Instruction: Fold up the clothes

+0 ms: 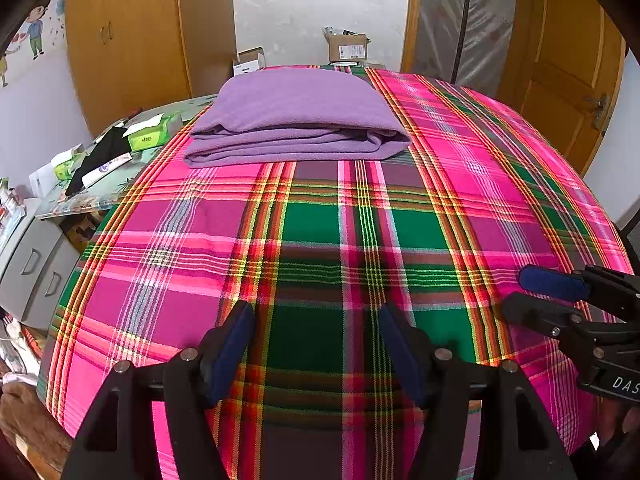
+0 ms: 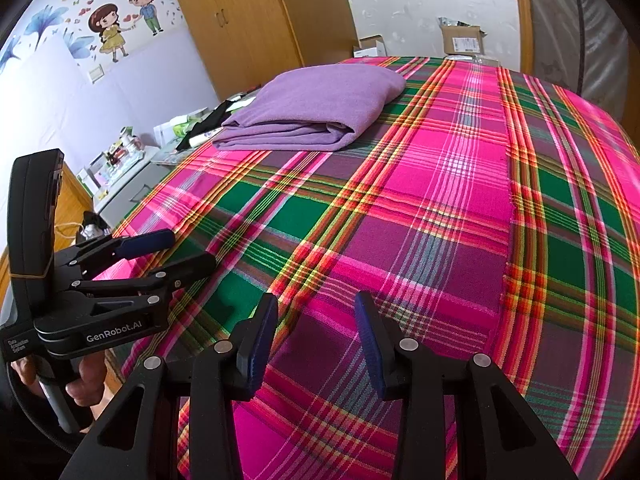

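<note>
A wide pink, green and purple plaid cloth (image 1: 320, 240) covers the whole work surface, lying flat and smooth from the near edge to the far one; on its far left part rests a folded purple fleece garment (image 1: 296, 116), stacked in several layers with the rounded fold edges facing near and its right end just beside a band of orange and yellow stripes (in the right wrist view the same bundle (image 2: 316, 108) sits far and left of centre). Beyond the cloth stand tall wooden wardrobe doors (image 1: 124, 44) on the left; a brown cardboard box with a white label (image 1: 347, 47) sits against the far pale wall; a low side surface to the left holds green tissue packs (image 1: 149, 136) and a black item I cannot identify. The left gripper (image 1: 316, 344) hovers over the near middle of the cloth, its blue-padded fingers spread wide apart with nothing between them; the right gripper (image 2: 316, 340) is likewise above the near cloth, fingers parted and empty. Each tool shows in the other's camera: the right one enters at the right edge of the left view, the left one at the left edge of the right view, both well apart from the purple garment.
</note>
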Demonstrator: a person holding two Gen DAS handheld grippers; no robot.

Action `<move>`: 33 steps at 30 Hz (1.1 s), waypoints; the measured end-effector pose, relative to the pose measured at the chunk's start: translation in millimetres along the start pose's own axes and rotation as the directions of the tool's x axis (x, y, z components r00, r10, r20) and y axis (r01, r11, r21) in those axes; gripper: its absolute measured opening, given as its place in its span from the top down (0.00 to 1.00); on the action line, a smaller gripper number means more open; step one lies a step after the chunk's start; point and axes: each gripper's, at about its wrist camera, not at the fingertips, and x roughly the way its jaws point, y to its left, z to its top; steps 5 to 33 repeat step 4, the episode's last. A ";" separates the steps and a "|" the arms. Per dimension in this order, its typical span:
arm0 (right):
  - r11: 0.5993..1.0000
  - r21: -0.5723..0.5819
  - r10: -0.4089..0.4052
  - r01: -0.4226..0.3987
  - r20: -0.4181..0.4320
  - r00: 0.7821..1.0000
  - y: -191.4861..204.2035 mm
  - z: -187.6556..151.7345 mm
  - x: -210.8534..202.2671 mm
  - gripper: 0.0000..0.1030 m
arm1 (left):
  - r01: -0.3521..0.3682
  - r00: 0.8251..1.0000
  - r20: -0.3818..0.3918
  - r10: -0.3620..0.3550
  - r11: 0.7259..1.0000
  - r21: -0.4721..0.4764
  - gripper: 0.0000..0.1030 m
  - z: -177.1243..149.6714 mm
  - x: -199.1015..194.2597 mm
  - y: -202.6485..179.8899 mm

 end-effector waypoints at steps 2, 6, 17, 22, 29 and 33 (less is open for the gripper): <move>1.000 -0.001 -0.001 0.001 0.000 1.000 0.3 0.0 -0.1 0.59 | 0.001 1.000 0.003 -0.001 1.000 0.000 0.36 -0.3 -0.1 0.4; 1.000 -0.002 -0.001 0.001 0.000 1.000 0.4 -0.1 -0.3 0.59 | 0.002 1.000 0.007 -0.002 1.000 0.000 0.36 -0.7 -0.4 0.7; 1.000 -0.002 -0.001 0.001 0.000 1.000 0.4 -0.1 -0.3 0.59 | 0.002 1.000 0.007 -0.002 1.000 0.000 0.36 -0.7 -0.4 0.7; 1.000 -0.002 -0.001 0.001 0.000 1.000 0.4 -0.1 -0.3 0.59 | 0.002 1.000 0.007 -0.002 1.000 0.000 0.36 -0.7 -0.4 0.7; 1.000 -0.002 -0.001 0.001 0.000 1.000 0.4 -0.1 -0.3 0.59 | 0.002 1.000 0.007 -0.002 1.000 0.000 0.36 -0.7 -0.4 0.7; 1.000 -0.002 -0.001 0.001 0.000 1.000 0.4 -0.1 -0.3 0.59 | 0.002 1.000 0.007 -0.002 1.000 0.000 0.36 -0.7 -0.4 0.7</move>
